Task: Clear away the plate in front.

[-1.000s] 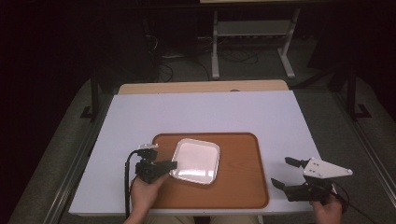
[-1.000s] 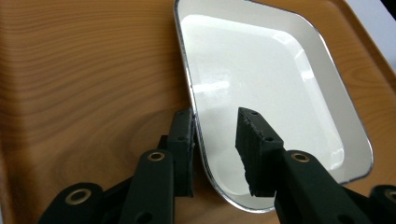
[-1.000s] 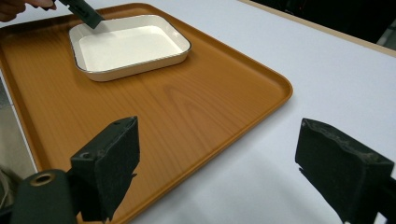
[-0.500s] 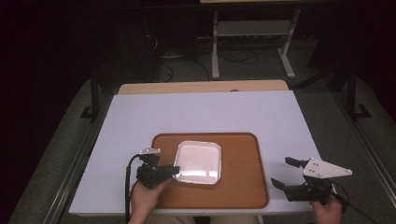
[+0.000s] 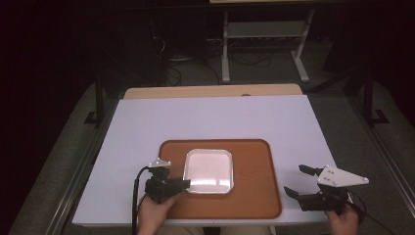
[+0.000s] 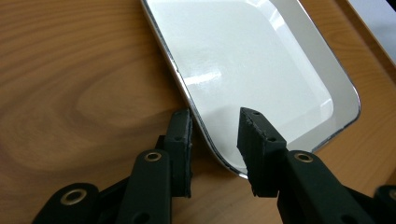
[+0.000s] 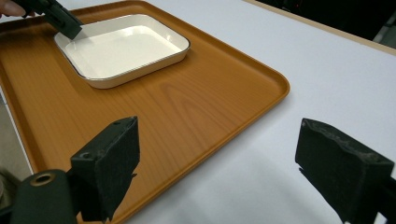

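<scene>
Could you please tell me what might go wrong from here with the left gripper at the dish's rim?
1. The left gripper straddles only the rim near a corner of the dish, jaws not yet pressing; such a shallow bite on a glossy edge could slip.
2. Lifted from that corner, the dish would likely tilt and drop onto the tray.
3. The right gripper waits open beside the tray, off the dish, so it gives no support.

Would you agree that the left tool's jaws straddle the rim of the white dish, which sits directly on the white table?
Not quite: the left tool does straddle the white dish rim, but the high view shows the dish sitting on the wooden tray, not directly on the white table.
</scene>
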Tool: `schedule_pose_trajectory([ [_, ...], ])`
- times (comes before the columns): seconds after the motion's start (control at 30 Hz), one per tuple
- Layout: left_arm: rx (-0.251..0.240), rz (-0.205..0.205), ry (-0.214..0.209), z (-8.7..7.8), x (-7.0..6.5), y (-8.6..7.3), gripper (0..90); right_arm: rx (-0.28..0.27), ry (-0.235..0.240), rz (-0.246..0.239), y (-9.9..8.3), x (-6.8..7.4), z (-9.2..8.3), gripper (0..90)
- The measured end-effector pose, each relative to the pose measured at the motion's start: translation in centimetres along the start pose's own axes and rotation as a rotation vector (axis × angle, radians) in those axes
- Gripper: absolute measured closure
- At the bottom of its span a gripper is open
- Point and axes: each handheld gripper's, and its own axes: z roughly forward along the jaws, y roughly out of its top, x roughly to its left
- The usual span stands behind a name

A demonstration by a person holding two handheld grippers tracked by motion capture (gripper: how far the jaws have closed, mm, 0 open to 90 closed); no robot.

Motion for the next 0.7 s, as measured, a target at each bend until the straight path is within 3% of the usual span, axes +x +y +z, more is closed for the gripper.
schedule_pose_trajectory([
  [0.6, 0.003, 0.073, 0.033, -0.33, -0.5, -0.46, 64.8, 0.002, -0.004, 0.0, 0.02, 0.03, 0.01, 13.0],
  [0.7, -0.014, 0.085, 0.038, -0.55, -0.53, -0.35, 64.4, 0.002, -0.004, 0.0, 0.02, 0.02, 0.0, 13.0],
])
